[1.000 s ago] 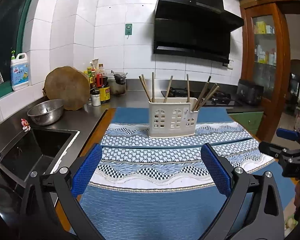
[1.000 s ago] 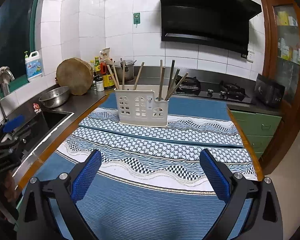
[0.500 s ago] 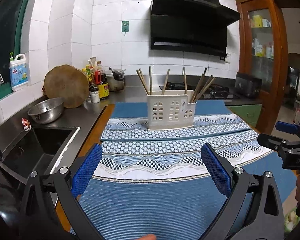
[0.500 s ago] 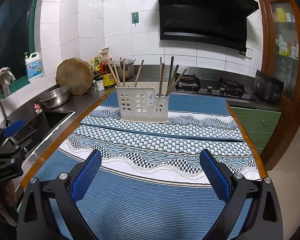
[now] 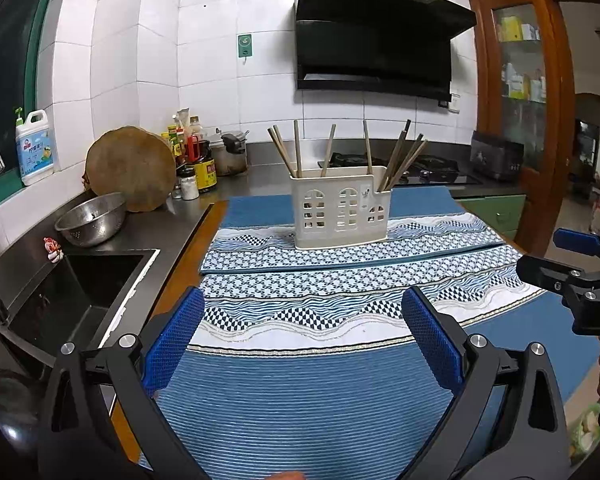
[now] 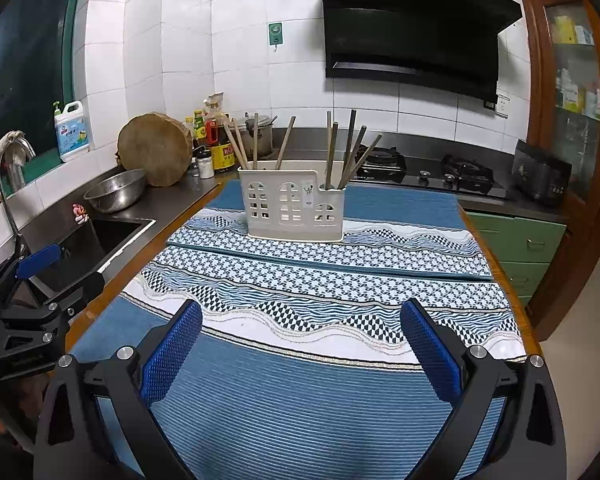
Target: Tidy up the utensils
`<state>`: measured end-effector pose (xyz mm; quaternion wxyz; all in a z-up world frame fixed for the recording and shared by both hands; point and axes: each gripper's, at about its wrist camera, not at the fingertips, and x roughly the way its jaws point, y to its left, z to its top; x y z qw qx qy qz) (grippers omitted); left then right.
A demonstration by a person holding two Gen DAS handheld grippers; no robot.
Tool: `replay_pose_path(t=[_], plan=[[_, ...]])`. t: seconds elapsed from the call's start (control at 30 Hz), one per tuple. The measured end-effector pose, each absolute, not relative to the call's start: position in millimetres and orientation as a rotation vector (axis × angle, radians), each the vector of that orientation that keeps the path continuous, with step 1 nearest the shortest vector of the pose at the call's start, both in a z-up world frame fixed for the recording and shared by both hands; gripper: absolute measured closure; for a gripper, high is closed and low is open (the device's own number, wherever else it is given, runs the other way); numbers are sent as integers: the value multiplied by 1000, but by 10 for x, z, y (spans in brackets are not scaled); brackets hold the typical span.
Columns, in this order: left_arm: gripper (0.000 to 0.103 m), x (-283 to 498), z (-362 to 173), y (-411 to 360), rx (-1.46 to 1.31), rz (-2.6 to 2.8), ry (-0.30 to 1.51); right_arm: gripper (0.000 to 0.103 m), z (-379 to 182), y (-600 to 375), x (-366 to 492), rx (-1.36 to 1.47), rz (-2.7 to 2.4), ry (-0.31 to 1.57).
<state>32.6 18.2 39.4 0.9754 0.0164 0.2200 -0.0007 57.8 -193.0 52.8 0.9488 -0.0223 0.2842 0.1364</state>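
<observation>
Left tongs (image 5: 302,334) apart, empty, over near blue mat (image 5: 308,404). Right tongs (image 6: 300,336) apart, empty. White utensil caddy (image 5: 341,211) with chopsticks (image 5: 400,160) upright at far end of table (image 5: 180,272); patterned mat between lies bare. Sink (image 5: 76,284) beside left edge.

Both tongs (image 5: 300,344) (image 6: 300,344) agape, empty

Utensil holder (image 5: 341,213) stands on the cloth (image 5: 340,280) at the table's far end, chopsticks (image 5: 400,160) upright inside it. Sink (image 5: 72,292) is left of the table; bowl (image 5: 91,219) and chopping board (image 5: 134,168) sit behind the sink. Stove (image 6: 428,168) is behind the holder, to the right.
</observation>
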Motion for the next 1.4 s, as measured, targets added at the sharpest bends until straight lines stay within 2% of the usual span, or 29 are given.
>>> replay_pose_path(t=[1.4], plan=[[5, 401, 348, 244, 15, -3, 466, 7, 445, -1857, 629, -57, 286, 602]])
